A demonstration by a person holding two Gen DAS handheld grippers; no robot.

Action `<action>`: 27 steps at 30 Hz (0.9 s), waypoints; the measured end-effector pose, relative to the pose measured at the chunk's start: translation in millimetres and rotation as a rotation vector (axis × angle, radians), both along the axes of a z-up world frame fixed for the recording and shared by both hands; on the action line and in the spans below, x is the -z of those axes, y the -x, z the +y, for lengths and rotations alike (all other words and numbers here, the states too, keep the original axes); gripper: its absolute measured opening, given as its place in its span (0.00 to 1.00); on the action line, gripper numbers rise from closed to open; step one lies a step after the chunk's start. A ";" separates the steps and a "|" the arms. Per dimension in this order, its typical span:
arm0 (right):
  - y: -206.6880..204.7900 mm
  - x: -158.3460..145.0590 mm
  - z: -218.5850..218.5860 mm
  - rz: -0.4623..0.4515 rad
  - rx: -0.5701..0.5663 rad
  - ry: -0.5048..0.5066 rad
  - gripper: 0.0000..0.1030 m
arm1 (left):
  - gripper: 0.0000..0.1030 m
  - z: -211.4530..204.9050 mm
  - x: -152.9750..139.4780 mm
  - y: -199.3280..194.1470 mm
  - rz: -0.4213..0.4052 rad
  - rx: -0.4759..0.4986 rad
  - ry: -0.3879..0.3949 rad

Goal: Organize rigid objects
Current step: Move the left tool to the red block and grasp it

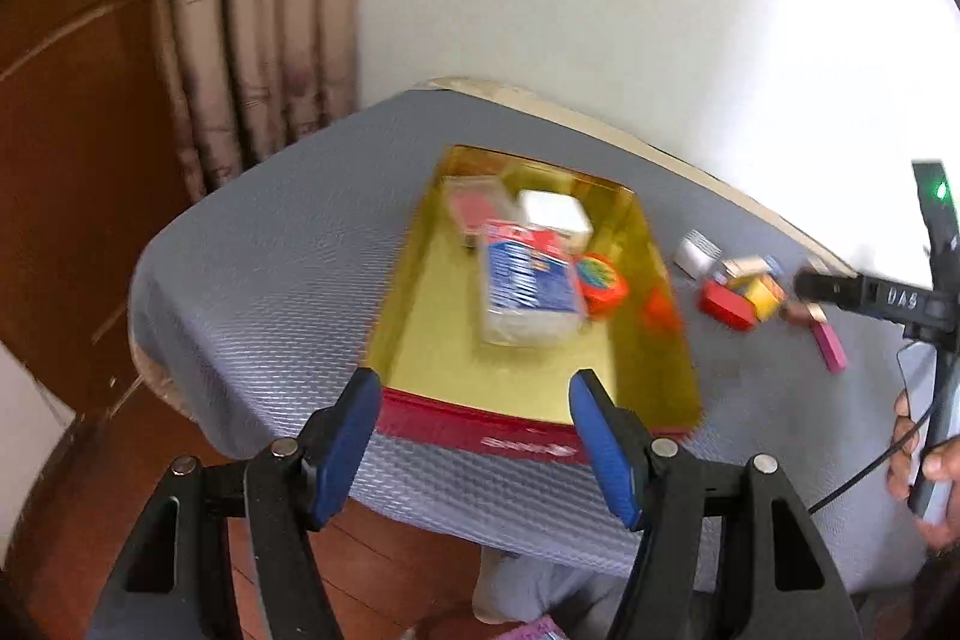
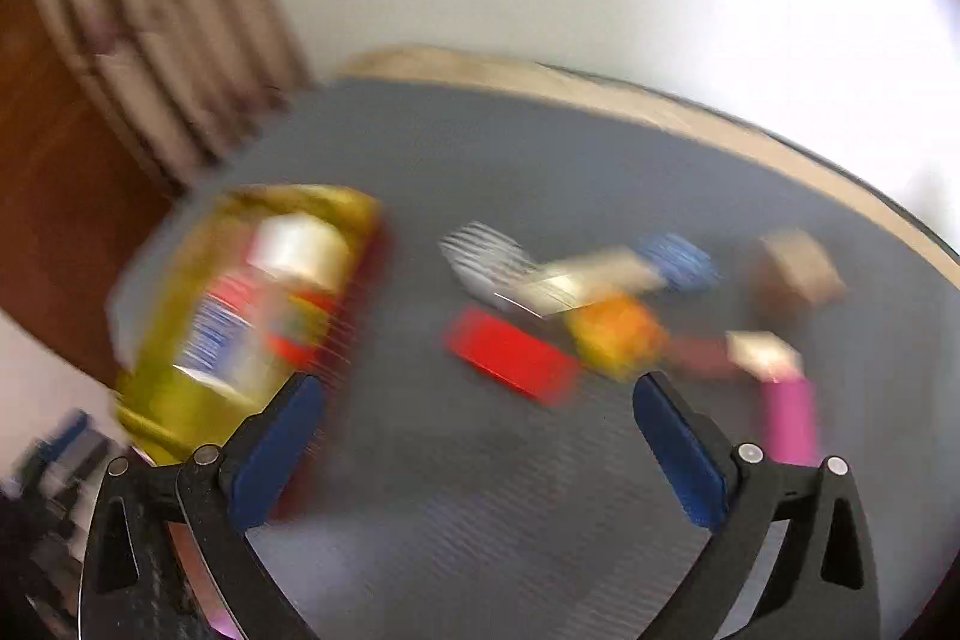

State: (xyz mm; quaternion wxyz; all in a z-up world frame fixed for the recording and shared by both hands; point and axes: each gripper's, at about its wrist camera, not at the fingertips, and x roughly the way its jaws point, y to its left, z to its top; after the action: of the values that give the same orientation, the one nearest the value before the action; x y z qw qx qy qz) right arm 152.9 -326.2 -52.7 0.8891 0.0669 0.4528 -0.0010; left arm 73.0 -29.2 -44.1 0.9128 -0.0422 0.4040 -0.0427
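Both tongs empty over the bench, box part-filled, loose pieces waiting.

Nearest, the left tongs (image 1: 474,436) hang apart over the near edge, holding nothing, lined up with the box (image 1: 414,340), probably to steady it. The box sits mid-bench with a blue packet (image 1: 528,292), a white carton (image 1: 555,214) and a red tub (image 1: 600,283) inside. The right tongs (image 2: 480,436) are also apart and empty, facing the loose pile toward the right edge: a red block (image 2: 510,355), a yellow cube (image 2: 618,334), a pink bar (image 2: 789,421). That view is blurred.
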 end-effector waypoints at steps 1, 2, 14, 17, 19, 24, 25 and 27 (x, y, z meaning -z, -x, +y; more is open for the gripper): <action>14.6 5.3 -24.9 -0.004 0.047 0.007 1.00 | 0.65 -7.8 -0.9 1.1 0.011 0.038 -0.005; 26.9 8.9 -44.4 -0.022 0.069 -0.016 1.00 | 0.65 -18.2 -2.4 2.0 0.025 0.087 -0.014; 109.7 72.0 -210.7 -0.025 0.450 0.063 1.00 | 0.65 -159.9 -17.7 -71.2 0.241 0.308 0.136; 115.7 85.5 -221.5 -0.024 0.449 -0.018 1.00 | 0.65 -185.9 -2.2 -110.1 0.333 0.243 0.207; 119.1 80.8 -221.6 -0.069 0.434 -0.048 1.00 | 0.65 -193.2 7.1 -127.3 0.377 0.183 0.233; 120.5 79.3 -213.0 -0.099 0.385 -0.088 1.00 | 0.65 -203.9 38.4 -164.7 0.476 0.021 0.326; 121.6 79.0 -212.7 -0.106 0.375 -0.097 1.00 | 0.65 -206.9 43.1 -169.5 0.485 0.001 0.318; 124.2 78.7 -213.3 -0.117 0.355 -0.119 1.00 | 0.65 -210.7 53.0 -176.8 0.506 -0.037 0.306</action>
State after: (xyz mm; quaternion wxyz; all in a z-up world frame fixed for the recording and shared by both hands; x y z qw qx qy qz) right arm 28.8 -539.4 -131.4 0.8942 0.1981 0.3806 -0.1274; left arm 249.8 -239.9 -97.1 0.7667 -0.1961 0.6067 -0.0746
